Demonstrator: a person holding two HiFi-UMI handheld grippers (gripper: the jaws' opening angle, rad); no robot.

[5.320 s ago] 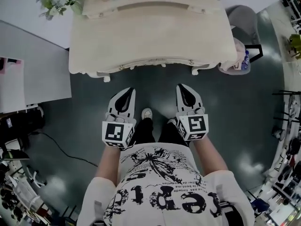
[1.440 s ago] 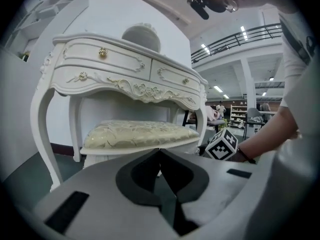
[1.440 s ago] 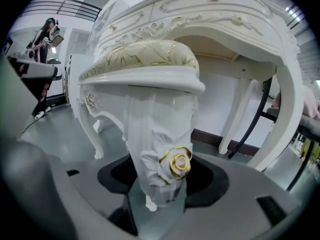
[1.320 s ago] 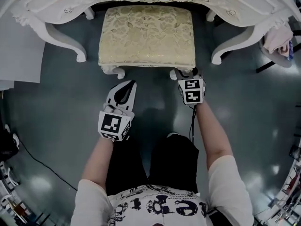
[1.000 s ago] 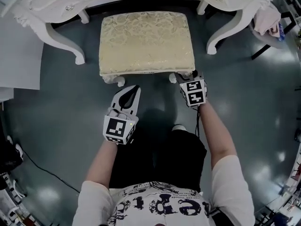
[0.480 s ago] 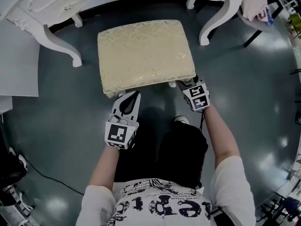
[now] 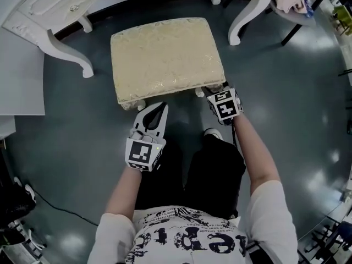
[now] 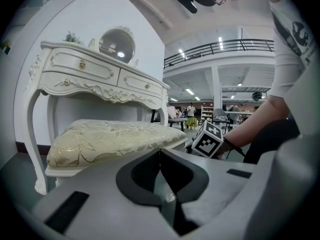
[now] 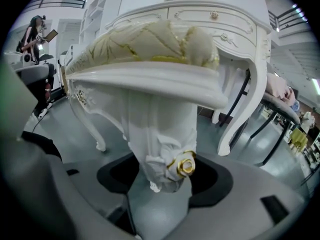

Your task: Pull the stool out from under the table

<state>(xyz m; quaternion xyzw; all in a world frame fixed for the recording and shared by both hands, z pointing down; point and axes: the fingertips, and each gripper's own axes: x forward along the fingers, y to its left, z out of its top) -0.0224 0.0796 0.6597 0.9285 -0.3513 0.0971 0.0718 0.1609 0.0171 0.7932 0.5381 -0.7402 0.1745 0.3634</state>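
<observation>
Stool (image 7: 165,56) mostly clear of table (image 7: 49,15); right gripper (image 7: 213,92) clamps front leg (image 9: 160,144).

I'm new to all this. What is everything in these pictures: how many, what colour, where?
cream-cushioned stool with white carved legs: one, cream and white, on the floor before the table
ornate white dressing table: one, white with gold knobs, beyond the stool
round mirror: one, white-framed, on the table top
flat white panel: one, white, left of the table
glossy floor: one, dark grey-green, all around
left gripper: one, white and black, jaws together, empty, near the stool's front edge
right gripper: one, white and black, jaws closed on the stool's near right leg
</observation>
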